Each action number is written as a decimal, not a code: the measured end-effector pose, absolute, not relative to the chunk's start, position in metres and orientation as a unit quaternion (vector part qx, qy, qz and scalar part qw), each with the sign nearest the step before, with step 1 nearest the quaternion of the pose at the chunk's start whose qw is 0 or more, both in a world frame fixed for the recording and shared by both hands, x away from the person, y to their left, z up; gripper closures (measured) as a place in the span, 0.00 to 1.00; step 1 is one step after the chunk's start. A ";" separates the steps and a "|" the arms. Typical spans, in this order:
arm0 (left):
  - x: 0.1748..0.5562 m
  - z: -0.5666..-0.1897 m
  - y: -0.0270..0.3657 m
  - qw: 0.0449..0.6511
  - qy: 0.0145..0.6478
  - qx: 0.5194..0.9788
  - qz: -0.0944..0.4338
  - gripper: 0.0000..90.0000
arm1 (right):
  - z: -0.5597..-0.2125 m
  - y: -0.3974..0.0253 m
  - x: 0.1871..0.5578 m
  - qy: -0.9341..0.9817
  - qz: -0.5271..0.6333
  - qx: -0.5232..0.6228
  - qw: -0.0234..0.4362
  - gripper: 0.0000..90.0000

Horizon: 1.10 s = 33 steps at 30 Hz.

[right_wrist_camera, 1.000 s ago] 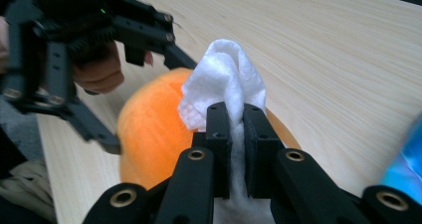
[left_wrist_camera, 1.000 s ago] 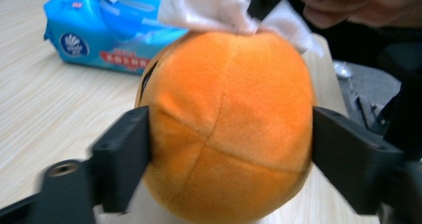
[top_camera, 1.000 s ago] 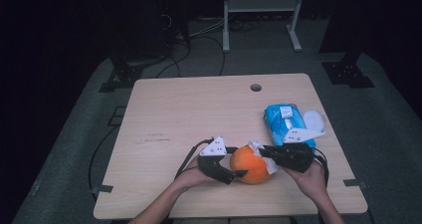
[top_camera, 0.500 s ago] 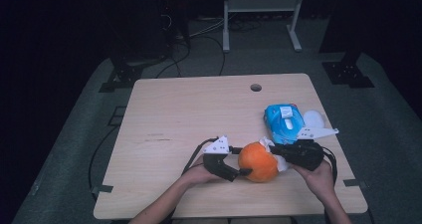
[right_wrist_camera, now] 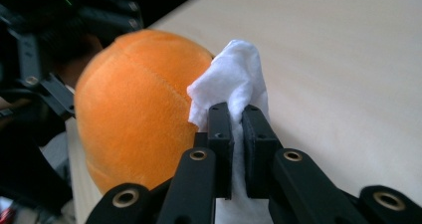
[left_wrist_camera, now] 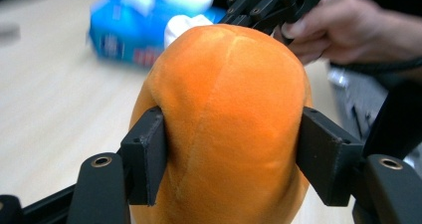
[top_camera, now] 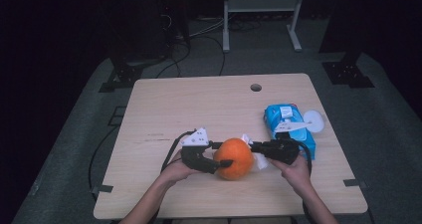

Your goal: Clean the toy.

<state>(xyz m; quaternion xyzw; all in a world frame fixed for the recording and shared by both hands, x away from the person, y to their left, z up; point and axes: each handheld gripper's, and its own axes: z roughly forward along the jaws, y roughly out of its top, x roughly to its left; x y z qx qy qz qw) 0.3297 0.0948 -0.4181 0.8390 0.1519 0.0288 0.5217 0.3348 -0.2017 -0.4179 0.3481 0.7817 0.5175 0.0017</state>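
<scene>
An orange plush ball [top_camera: 235, 157] sits near the table's front edge, squeezed between the pads of my left gripper [top_camera: 224, 154]; in the left gripper view the ball [left_wrist_camera: 226, 119] bulges between both pads [left_wrist_camera: 145, 157]. My right gripper [top_camera: 255, 147] comes in from the right, shut on a white wipe [right_wrist_camera: 234, 92] that presses against the ball's side [right_wrist_camera: 137, 109]. The wipe [top_camera: 251, 154] shows as a white fold beside the ball.
A blue pack of wipes [top_camera: 288, 127] with an open white lid [top_camera: 313, 120] lies at the right, behind my right hand. The wooden table [top_camera: 199, 104] has a round hole [top_camera: 256, 87] near its far edge. Dark floor and stands surround it.
Both grippers and the ball have shifted slightly right and forward. My right gripper with the wipe has moved against the ball's right side.
</scene>
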 end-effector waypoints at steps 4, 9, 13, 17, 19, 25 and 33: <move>0.336 -0.426 0.099 0.536 0.175 0.826 0.020 0.38 | -0.434 -0.210 0.343 0.753 0.545 0.367 -0.043 0.93; 0.342 -0.429 0.096 0.546 0.194 0.815 0.013 0.36 | -0.413 -0.210 0.329 0.760 0.558 0.332 -0.009 0.93; 0.342 -0.430 0.092 0.547 0.202 0.812 0.022 0.34 | -0.398 -0.196 0.319 0.774 0.556 0.301 0.025 0.93; 0.339 -0.431 0.085 0.548 0.202 0.811 0.029 0.34 | -0.388 -0.181 0.313 0.789 0.549 0.272 0.046 0.92; 0.336 -0.430 0.083 0.546 0.190 0.815 0.031 0.35 | -0.385 -0.175 0.311 0.797 0.541 0.261 0.061 0.93; 0.327 -0.429 0.079 0.539 0.163 0.825 0.043 0.35 | -0.388 -0.186 0.319 0.794 0.524 0.287 0.115 0.93; 0.329 -0.421 0.078 0.550 0.129 0.824 0.048 0.19 | -0.399 -0.191 0.319 0.794 0.527 0.287 0.093 0.92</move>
